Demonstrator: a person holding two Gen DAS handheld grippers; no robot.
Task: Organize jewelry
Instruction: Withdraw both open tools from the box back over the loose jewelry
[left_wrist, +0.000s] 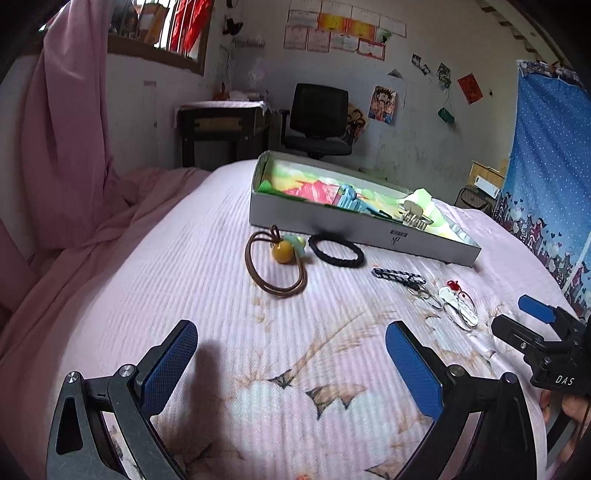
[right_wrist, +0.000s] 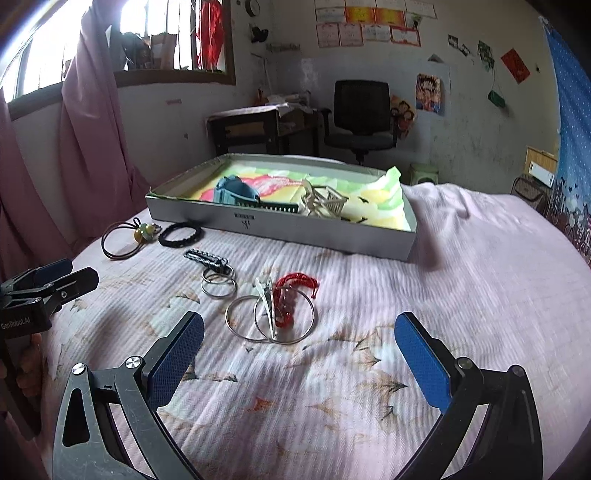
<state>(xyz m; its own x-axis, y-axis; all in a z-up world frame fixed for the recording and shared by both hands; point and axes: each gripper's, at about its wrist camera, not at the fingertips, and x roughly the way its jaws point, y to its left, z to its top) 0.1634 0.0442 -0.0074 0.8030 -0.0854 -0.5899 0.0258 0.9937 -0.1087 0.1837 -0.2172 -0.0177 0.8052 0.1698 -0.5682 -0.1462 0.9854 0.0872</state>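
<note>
A shallow grey box (left_wrist: 354, 225) (right_wrist: 295, 230) lined with bright paper sits on the pink bed and holds a blue clip (right_wrist: 236, 192) and a beige claw clip (right_wrist: 325, 203). In front of it lie a brown hair tie with a yellow bead (left_wrist: 282, 253) (right_wrist: 142, 232), a black hair tie (left_wrist: 336, 251) (right_wrist: 181, 234), a braided keychain with rings (left_wrist: 400, 277) (right_wrist: 210, 260), silver hoops (right_wrist: 271, 319) (left_wrist: 460, 306) and a red bead bracelet (right_wrist: 291, 295). My left gripper (left_wrist: 291, 362) is open and empty, short of the brown tie. My right gripper (right_wrist: 299, 354) is open and empty, just short of the hoops.
The bed has a pink patterned cover (right_wrist: 461, 277). Pink curtains (left_wrist: 70, 147) hang at the left. A desk (right_wrist: 255, 125) and a black office chair (right_wrist: 362, 114) stand behind the bed. A blue cloth (left_wrist: 546, 166) hangs at the right.
</note>
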